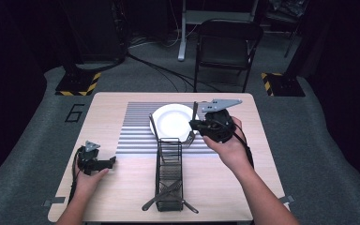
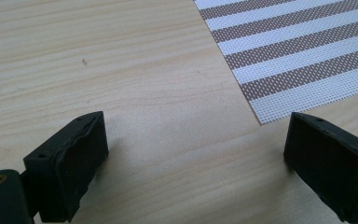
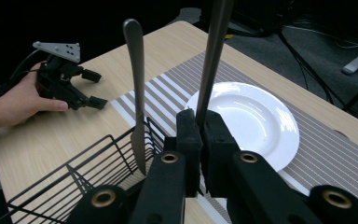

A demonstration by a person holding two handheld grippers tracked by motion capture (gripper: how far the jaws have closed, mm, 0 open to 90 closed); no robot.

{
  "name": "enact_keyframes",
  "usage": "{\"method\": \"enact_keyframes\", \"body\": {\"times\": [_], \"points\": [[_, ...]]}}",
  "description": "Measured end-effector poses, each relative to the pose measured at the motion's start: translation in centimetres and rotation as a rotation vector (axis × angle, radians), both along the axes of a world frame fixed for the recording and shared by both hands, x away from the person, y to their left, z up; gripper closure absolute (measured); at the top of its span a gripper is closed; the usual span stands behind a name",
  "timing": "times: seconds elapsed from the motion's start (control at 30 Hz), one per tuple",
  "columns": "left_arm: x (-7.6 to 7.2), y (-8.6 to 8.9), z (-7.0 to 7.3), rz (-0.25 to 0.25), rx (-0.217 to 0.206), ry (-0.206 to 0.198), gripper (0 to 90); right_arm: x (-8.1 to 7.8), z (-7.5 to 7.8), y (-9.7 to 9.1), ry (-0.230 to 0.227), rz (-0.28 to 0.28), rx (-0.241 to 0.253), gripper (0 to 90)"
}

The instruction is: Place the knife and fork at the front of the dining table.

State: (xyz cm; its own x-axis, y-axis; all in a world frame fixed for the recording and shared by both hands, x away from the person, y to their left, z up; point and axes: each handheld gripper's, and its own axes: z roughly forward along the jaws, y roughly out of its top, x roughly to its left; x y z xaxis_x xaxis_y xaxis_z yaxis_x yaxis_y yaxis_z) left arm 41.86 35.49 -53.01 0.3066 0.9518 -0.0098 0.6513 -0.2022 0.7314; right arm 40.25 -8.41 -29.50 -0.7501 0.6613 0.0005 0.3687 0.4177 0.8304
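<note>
My right gripper (image 1: 195, 126) (image 3: 200, 122) is shut on a metal fork (image 1: 192, 123) (image 3: 213, 56). It holds the fork upright above the near edge of the white plate (image 1: 168, 119) (image 3: 247, 116), tines down and handle rising. A knife (image 1: 153, 125) (image 3: 136, 93) stands leaning in the far end of the black wire basket (image 1: 168, 164) (image 3: 74, 177), just left of the fork. My left gripper (image 1: 108, 161) (image 2: 196, 158) (image 3: 95, 87) rests on the wood at the table's left, open, with nothing between its jaws.
A striped placemat (image 1: 136, 131) (image 2: 298, 51) lies under the plate and the basket's far end. More cutlery (image 1: 161, 194) lies in the basket's near end, poking out by the table's front edge. A folding chair (image 1: 227, 42) stands beyond the table.
</note>
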Motion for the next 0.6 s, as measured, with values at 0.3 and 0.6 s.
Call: {"method": "enact_keyframes", "body": {"times": [0.3,0.6], "points": [[0.0,0.0,0.0,0.000,0.000,0.000,6.0,0.5,-1.0,-0.8,-0.001,-0.034,-0.014,87.1],[0.0,0.0,0.0,0.000,0.000,0.000,6.0,1.3,-3.1,-1.3,0.005,-0.077,-0.031,87.1]]}}
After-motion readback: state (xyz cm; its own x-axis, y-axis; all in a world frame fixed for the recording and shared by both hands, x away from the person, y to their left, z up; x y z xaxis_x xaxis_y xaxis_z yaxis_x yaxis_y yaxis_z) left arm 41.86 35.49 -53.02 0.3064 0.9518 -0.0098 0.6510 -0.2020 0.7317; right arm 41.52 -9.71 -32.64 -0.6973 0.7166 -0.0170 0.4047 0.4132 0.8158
